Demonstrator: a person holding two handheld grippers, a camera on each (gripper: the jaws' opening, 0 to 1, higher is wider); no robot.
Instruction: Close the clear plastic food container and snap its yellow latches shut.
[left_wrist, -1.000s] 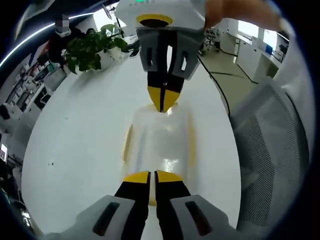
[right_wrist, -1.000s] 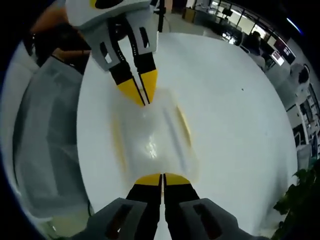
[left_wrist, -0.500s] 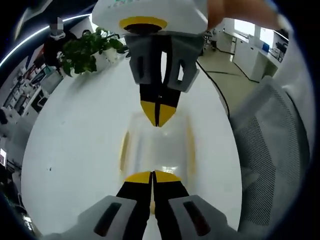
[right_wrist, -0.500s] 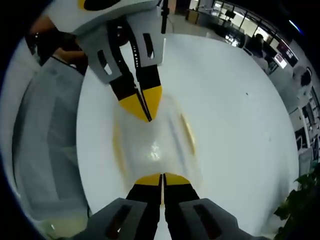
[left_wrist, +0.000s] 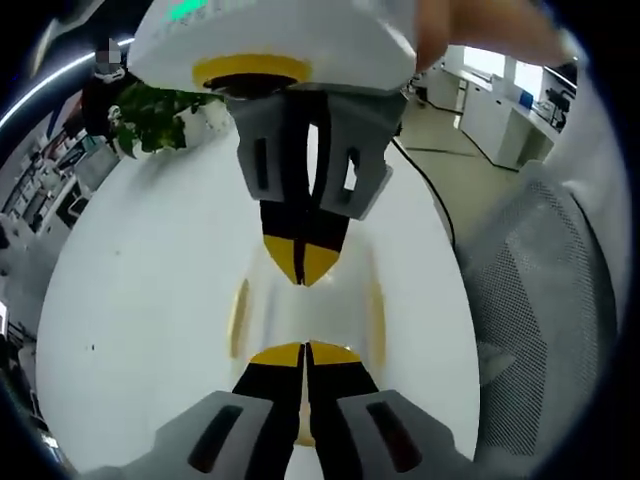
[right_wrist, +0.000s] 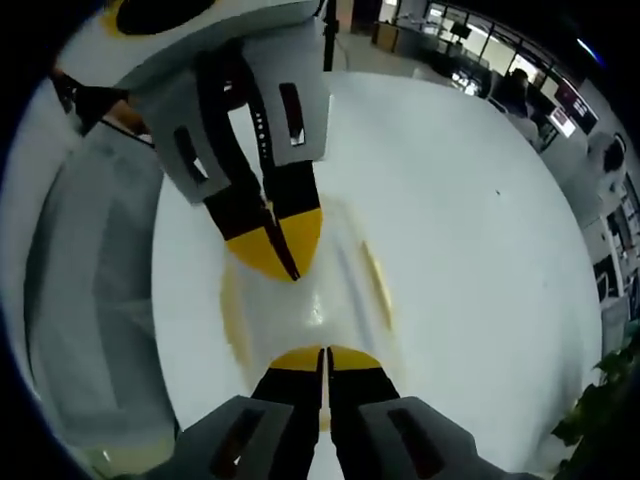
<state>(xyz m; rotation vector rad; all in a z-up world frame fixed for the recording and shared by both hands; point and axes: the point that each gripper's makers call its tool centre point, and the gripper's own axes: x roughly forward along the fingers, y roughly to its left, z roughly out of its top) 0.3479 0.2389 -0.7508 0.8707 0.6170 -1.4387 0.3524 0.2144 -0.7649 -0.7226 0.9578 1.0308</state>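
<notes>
Both pairs of jaws are pressed together, tips meeting with nothing pinched between them. Your left gripper (left_wrist: 304, 352) rises from the bottom of the left gripper view with its tips at the near end of the clear container (left_wrist: 308, 305), and your right gripper (left_wrist: 301, 268) comes down from above onto the far end, so the container sits between the two sets of tips. In the right gripper view the same holds in mirror: your right gripper (right_wrist: 325, 357) at the near end, your left gripper (right_wrist: 280, 250) bearing on the lid (right_wrist: 300, 300) from the far side.

The lid looks seated on the container on the white table (left_wrist: 150, 290) — closing seems done, or nearly. The yellow latches (left_wrist: 238, 318) along the long sides lie just outside your tips, one on each flank, and I cannot tell whether they are snapped. The end latches are hidden under the tips. Judging by this, pressing latches shut is the work left.
</notes>
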